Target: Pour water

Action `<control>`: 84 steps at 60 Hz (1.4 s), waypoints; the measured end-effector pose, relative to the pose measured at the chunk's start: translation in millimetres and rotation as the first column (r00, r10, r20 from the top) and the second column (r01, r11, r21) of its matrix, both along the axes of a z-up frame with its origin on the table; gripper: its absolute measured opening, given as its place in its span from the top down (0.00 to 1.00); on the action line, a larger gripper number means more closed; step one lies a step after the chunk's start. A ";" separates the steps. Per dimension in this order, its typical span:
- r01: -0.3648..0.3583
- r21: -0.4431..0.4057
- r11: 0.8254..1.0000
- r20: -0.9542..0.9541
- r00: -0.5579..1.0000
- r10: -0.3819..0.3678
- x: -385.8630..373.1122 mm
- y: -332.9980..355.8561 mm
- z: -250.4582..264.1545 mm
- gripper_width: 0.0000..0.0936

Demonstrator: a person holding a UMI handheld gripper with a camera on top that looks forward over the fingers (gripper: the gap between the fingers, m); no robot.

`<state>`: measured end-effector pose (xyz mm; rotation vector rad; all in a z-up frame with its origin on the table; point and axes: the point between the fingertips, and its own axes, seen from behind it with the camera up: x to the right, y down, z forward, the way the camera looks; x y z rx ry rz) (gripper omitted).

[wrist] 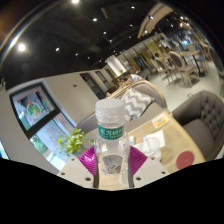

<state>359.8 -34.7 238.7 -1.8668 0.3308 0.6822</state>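
Above table [175, 135], tongs [113, 160] seemingly clamp upright bottle [111, 135].

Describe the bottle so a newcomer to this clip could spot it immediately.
Start at the light table ahead of the hand-held gripper. The bottle stands upright between its pink-padded fingers. It is clear plastic with a white cap and green label, unlike the pink dish nearby.

Your gripper [111, 160] showed only as two fingers, each with a magenta pad [89, 160] on its inner face, roughly triangular and bright. The finger bodies below looked black. None of your hand or sleeve showed.
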 end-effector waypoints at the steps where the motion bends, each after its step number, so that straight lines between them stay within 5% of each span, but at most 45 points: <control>1: 0.010 0.008 1.000 0.048 0.999 -0.011 10.1 1.6 -0.7 0.58; 10: 0.085 0.034 0.996 0.405 0.910 -0.092 114.1 20.2 -45.7 0.58; 16: 0.092 -0.006 0.996 0.530 0.845 -0.074 145.3 21.0 -90.2 0.58; 40: 0.092 -0.122 0.988 0.580 0.814 -0.004 186.0 19.6 -215.7 0.56; 53: 0.119 -0.120 0.986 0.565 0.824 -0.031 181.6 19.0 -220.2 0.46; 61: 0.146 -0.206 0.967 0.528 0.849 -0.016 179.5 3.1 -218.9 0.07; 84: 0.259 -0.299 0.918 0.595 0.803 -0.033 130.4 -132.5 -108.1 0.09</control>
